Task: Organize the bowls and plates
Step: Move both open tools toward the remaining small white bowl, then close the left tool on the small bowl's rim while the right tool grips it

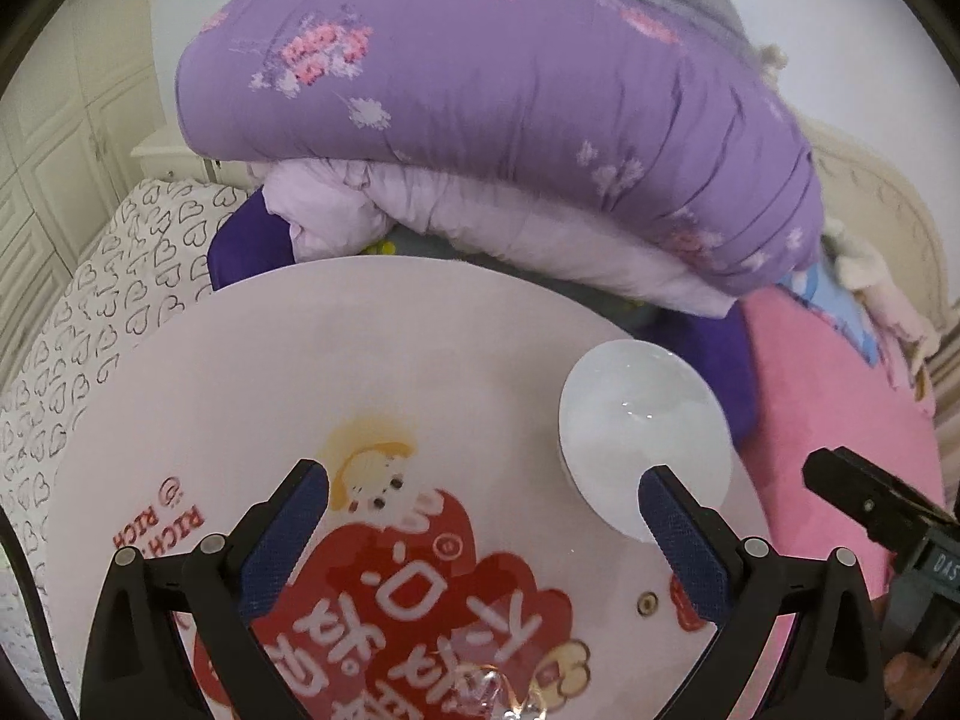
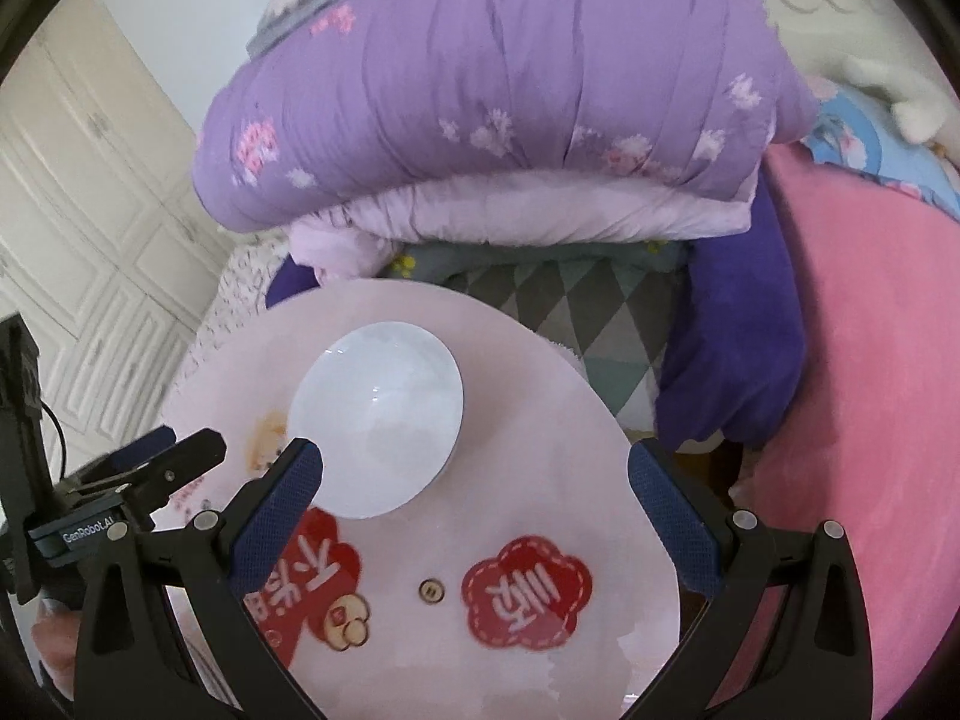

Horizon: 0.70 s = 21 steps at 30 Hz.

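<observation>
A white bowl (image 1: 645, 438) stands upright on a round pale pink counter (image 1: 300, 372), close to the counter's right edge as the left wrist view shows it; in the right wrist view the same bowl (image 2: 378, 420) sits toward the far half of the counter (image 2: 540, 420), a little in from its rim. The bowl looks bare inside, with a few bright glints on its glaze. The left gripper (image 1: 483, 495) hangs above the counter with its jaws spread wide and nothing between them; its right blue-padded finger (image 1: 678, 531) overlaps the near rim of the bowl in the picture, though whether it touches cannot be told. The right gripper (image 2: 474, 474) is likewise spread wide and holds nothing, its left finger (image 2: 282, 498) just beside the bowl's near left rim. The counter carries a red cloud-shaped print (image 1: 390, 612) with white characters and a small cartoon figure (image 1: 372, 474), plus a smaller red cloud sticker (image 2: 528, 591) and a round screw head (image 2: 430, 591) near the front edge. Behind the counter's far edge lies a folded purple quilt (image 1: 510, 102) with pink flowers, resting on a paler lilac layer (image 1: 480, 222). A pink blanket (image 2: 870, 390) spreads beyond the right edge, and a heart-patterned sheet (image 1: 90, 324) lies past the left edge
</observation>
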Each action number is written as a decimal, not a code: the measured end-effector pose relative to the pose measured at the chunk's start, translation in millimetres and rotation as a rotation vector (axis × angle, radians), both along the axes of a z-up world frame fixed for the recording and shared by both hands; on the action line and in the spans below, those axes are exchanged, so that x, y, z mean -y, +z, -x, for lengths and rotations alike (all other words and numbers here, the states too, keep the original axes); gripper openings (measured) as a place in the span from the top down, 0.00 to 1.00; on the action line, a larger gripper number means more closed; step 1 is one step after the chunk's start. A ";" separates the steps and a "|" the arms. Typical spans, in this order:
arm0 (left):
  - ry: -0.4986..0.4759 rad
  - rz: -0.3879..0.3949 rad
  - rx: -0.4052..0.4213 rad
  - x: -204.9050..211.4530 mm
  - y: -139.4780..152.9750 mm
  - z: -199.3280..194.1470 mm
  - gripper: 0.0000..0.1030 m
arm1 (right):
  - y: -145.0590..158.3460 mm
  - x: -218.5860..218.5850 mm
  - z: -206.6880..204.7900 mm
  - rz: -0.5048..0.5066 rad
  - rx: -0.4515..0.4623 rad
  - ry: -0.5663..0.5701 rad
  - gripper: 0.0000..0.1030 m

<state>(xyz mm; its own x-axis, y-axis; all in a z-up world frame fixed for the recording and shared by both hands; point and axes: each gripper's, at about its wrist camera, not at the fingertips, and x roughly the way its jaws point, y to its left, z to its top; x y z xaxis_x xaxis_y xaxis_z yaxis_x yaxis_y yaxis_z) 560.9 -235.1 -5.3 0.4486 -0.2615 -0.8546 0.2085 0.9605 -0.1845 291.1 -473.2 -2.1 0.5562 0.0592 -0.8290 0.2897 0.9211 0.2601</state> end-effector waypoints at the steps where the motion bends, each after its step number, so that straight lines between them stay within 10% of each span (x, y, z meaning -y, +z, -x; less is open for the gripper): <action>1: -0.004 -0.008 -0.006 6.2 -5.1 -5.4 0.01 | -3.7 -0.5 -3.0 0.000 -0.009 0.005 0.00; 14: -0.030 -0.055 -0.059 42.7 -51.7 -53.9 0.05 | -38.8 1.4 -41.7 -0.022 -0.081 0.028 0.10; 21: -0.052 0.018 -0.169 44.5 -80.3 -73.4 0.62 | -49.9 -3.4 -49.0 -0.055 -0.109 0.053 0.59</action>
